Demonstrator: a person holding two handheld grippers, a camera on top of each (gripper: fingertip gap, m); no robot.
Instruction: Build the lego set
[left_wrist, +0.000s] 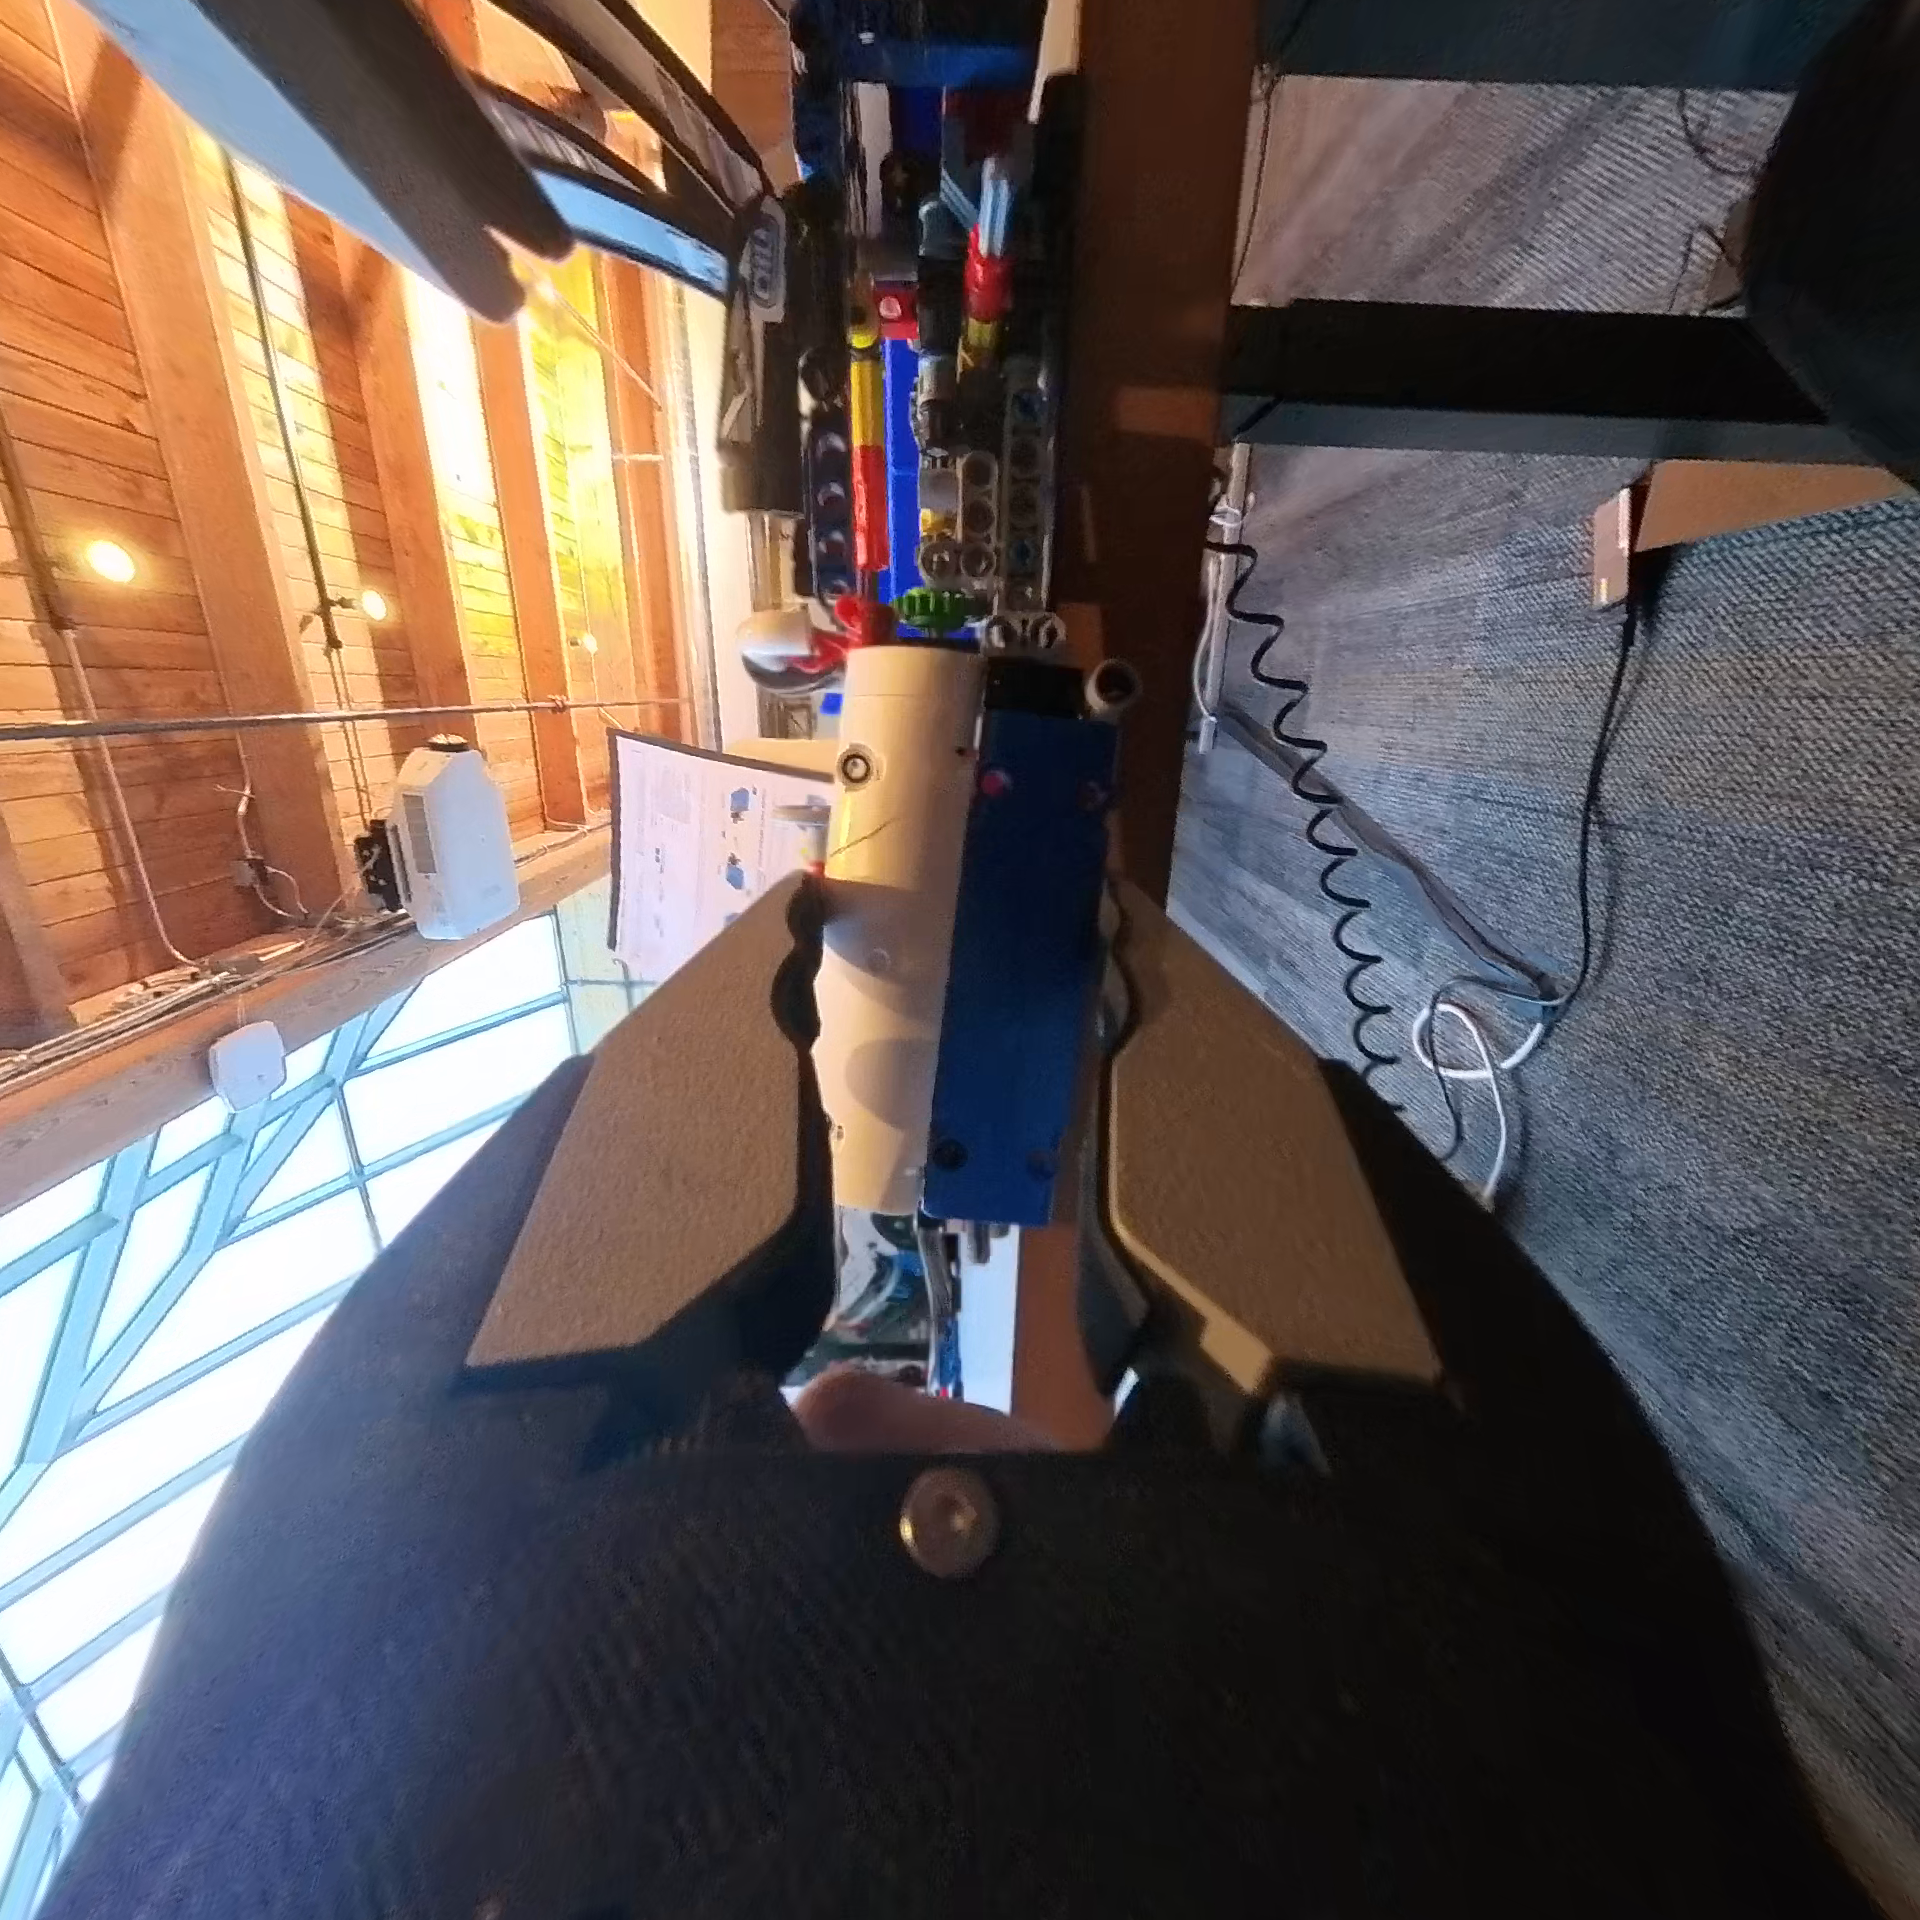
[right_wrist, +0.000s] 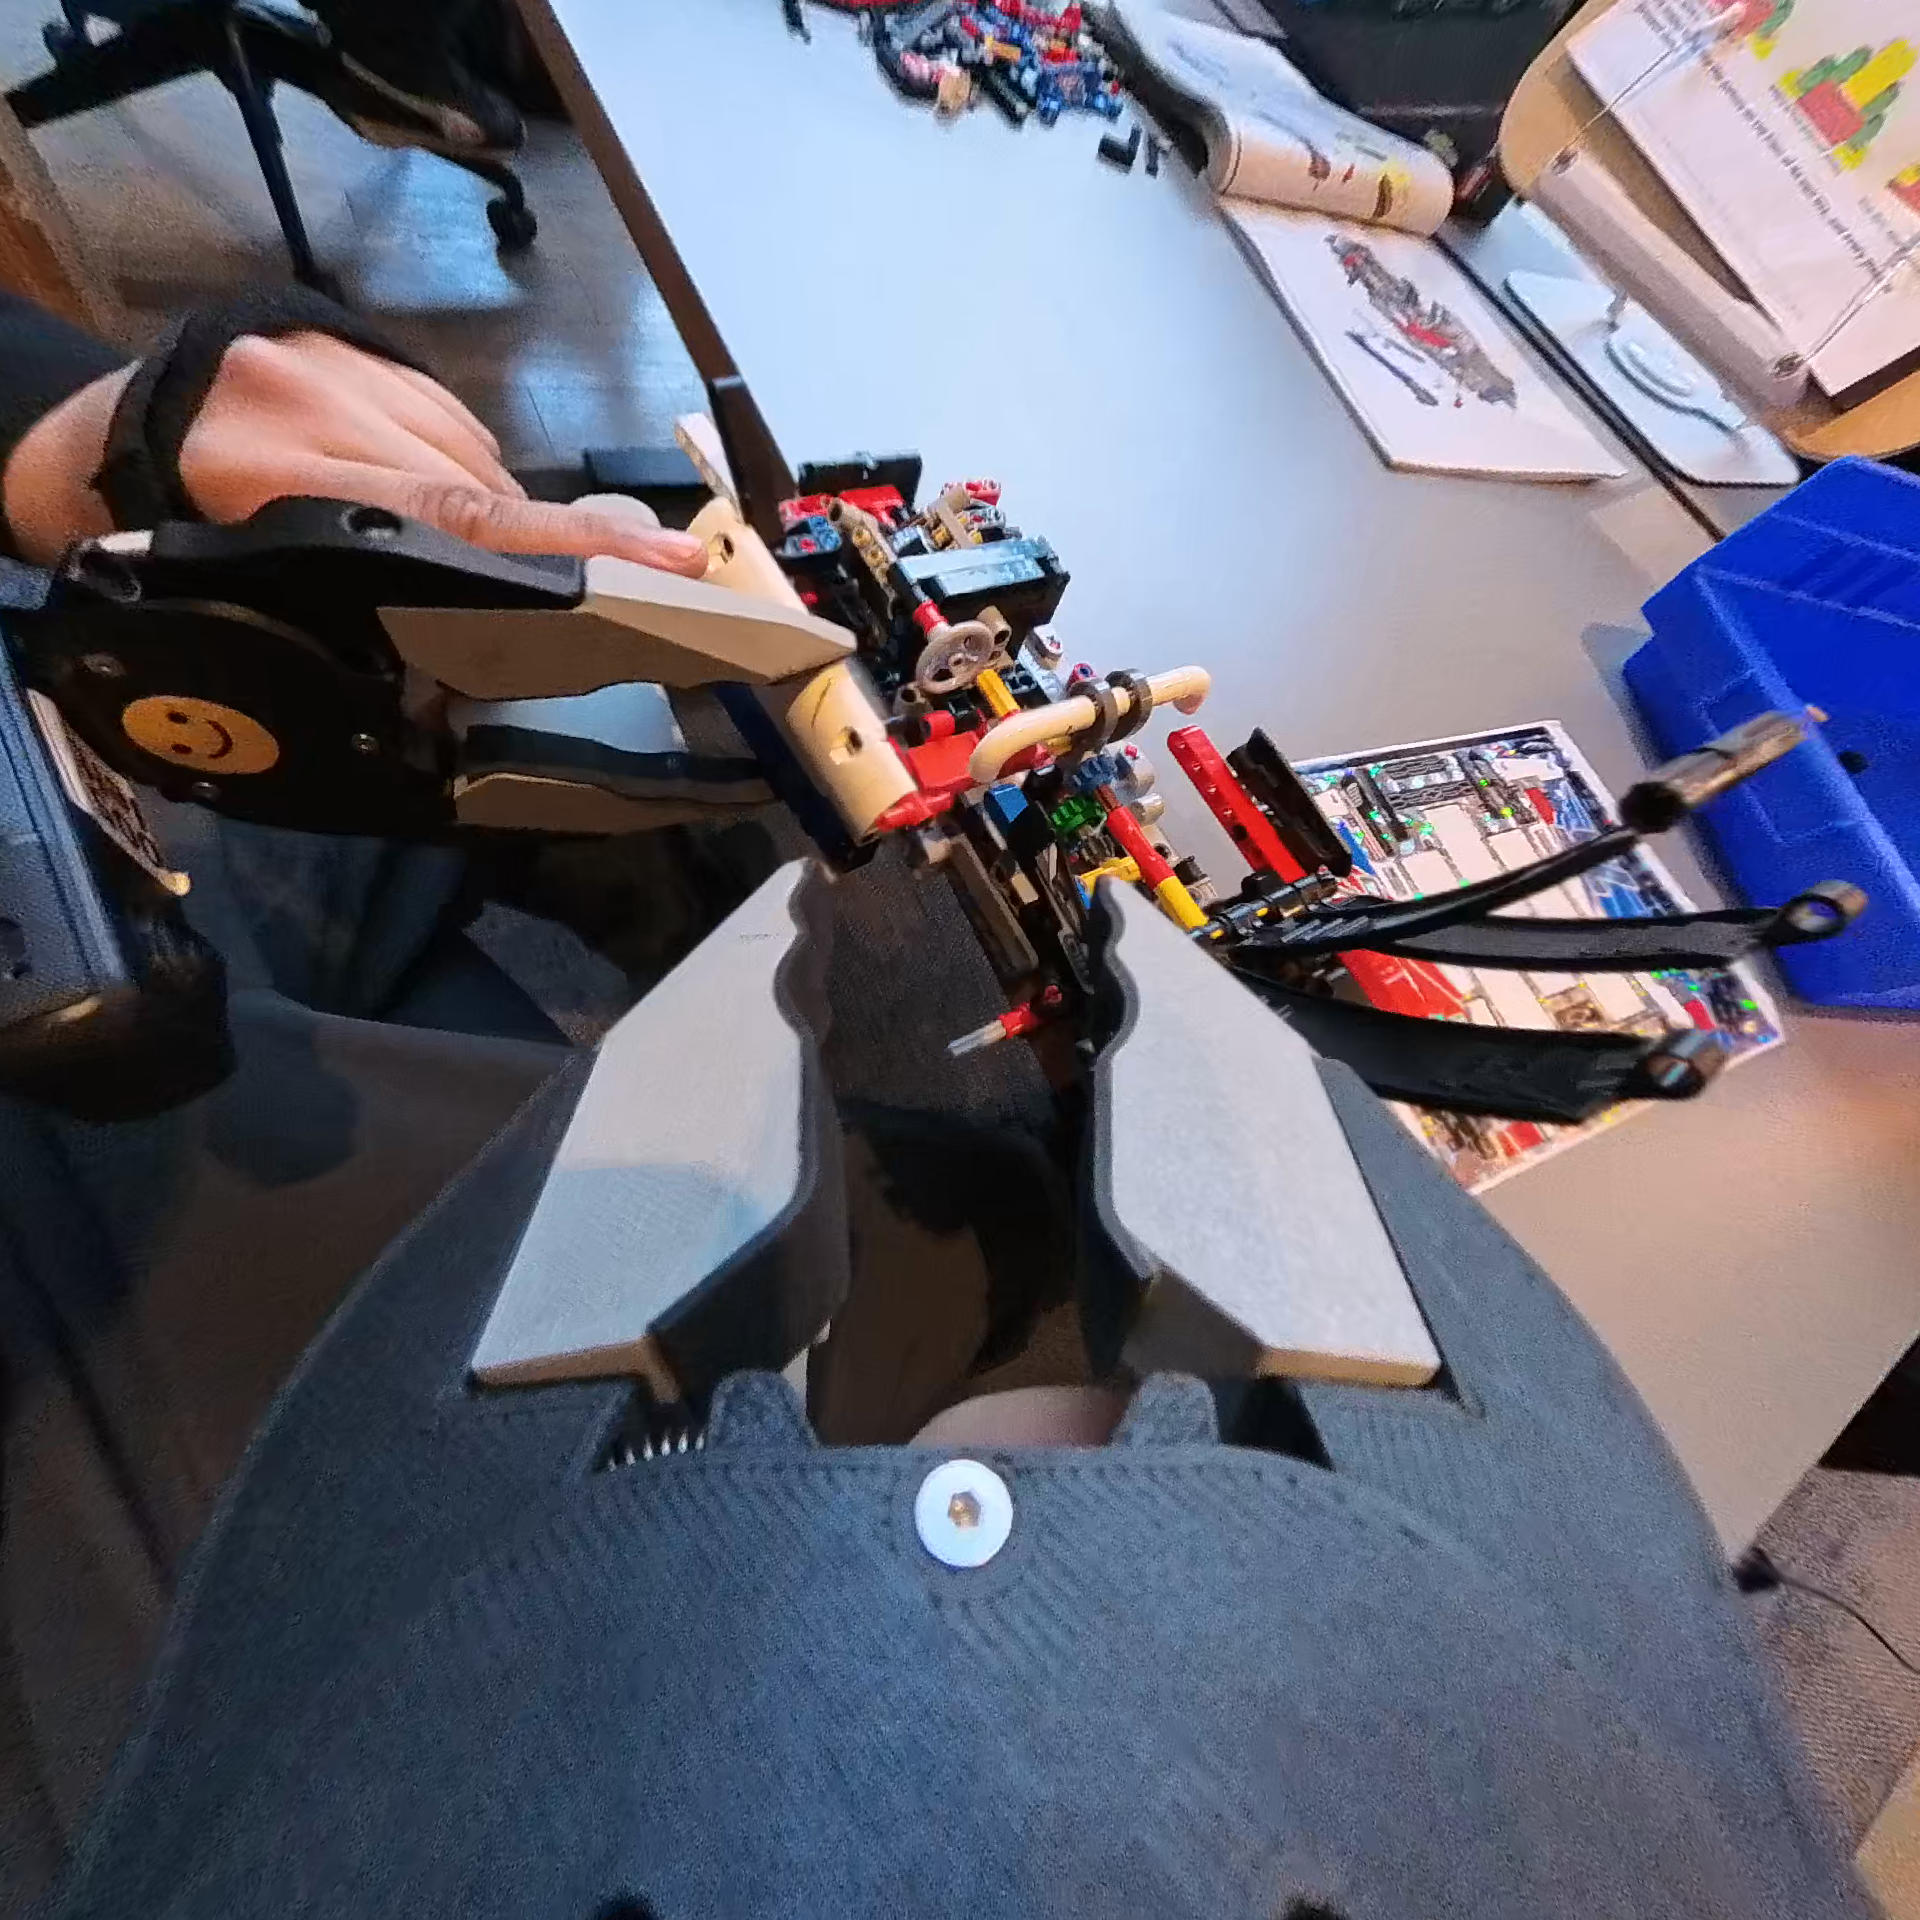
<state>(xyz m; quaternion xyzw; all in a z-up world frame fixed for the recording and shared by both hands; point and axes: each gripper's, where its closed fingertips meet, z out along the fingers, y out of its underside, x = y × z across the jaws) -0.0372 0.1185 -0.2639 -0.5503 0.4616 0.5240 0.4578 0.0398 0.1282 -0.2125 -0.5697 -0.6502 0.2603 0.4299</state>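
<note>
Left gripper (left_wrist: 961, 914) clamps the model (left_wrist: 966, 935) by its white-and-blue end, fingers (left_wrist: 665, 1122) tight on both faces; same grip shows from the right wrist view, left gripper (right_wrist: 821, 727) holding the model (right_wrist: 966, 686) out past the table (right_wrist: 1039, 312) edge, a bare fingertip resting on the upper finger; right gripper (right_wrist: 951, 935) has jaws apart around the model's dark lower edge; whether the pads (right_wrist: 1226, 1143) actually touch it I can't tell, nothing looks pinched; black curved arms (right_wrist: 1507, 935) stick out to the right over a printed sheet (right_wrist: 1507, 831); loose parts pile (right_wrist: 987, 52) and open manuals (right_wrist: 1434, 353) sit farther up the table, blue bin (right_wrist: 1818, 675) at right; step in hand, as I read it: mid-assembly, left hand fixturing the chassis while the right comes in to seat or adjust something on the underside; small red-and-clear pin (right_wrist: 1003, 1023) near the right jaw gap is a likely target, not certain; next move needs: right jaws aligned square on that part, left grip kept rigid against the push; risk: off-axis push twists the model in the left grip or pops the black arms
</note>
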